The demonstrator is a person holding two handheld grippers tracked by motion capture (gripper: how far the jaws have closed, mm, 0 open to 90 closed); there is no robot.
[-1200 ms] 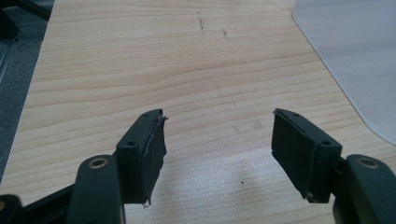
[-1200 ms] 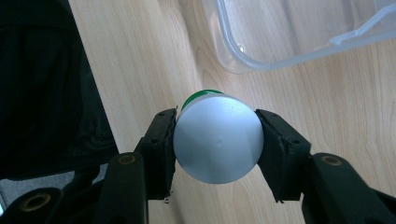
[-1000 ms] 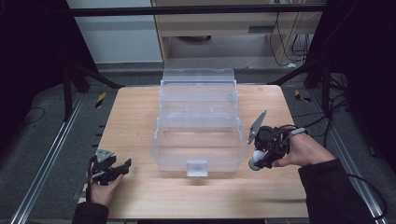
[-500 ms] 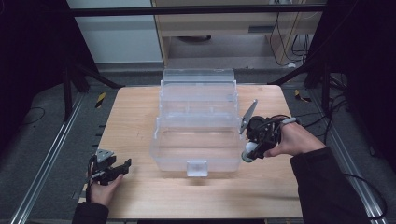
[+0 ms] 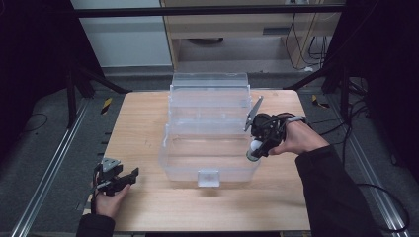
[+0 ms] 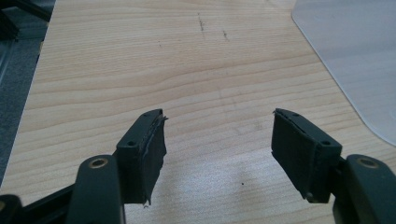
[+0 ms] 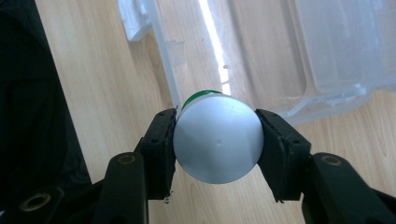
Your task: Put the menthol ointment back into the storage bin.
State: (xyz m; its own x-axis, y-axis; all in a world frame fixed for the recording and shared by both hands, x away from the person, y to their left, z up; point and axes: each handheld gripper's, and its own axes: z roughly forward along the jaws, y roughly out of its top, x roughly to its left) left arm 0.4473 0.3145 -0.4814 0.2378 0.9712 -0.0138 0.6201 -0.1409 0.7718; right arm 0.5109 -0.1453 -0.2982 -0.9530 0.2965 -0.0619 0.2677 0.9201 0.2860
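Note:
A clear plastic tiered box (image 5: 210,128) stands open in the middle of the wooden table (image 5: 138,118). My right gripper (image 5: 255,150) hangs at the box's right rim, shut on a small round container (image 7: 217,138) with a silver-grey end and a green edge; both pads (image 7: 161,144) press its sides. The container (image 5: 254,150) points down toward the box's lower tray. My left gripper (image 5: 123,178) rests near the table's front left corner, open, with bare wood between its pads (image 6: 152,149).
The clear box's corner (image 6: 355,60) lies ahead and right of the left gripper. Metal rails (image 5: 54,163) run along the table's left side, and cables (image 5: 356,108) lie on the floor at the right. A cabinet (image 5: 237,29) stands beyond the table.
My right gripper has carried the round container leftward and farther up the table, from beside the box to over its right rim. The left gripper has stayed put.

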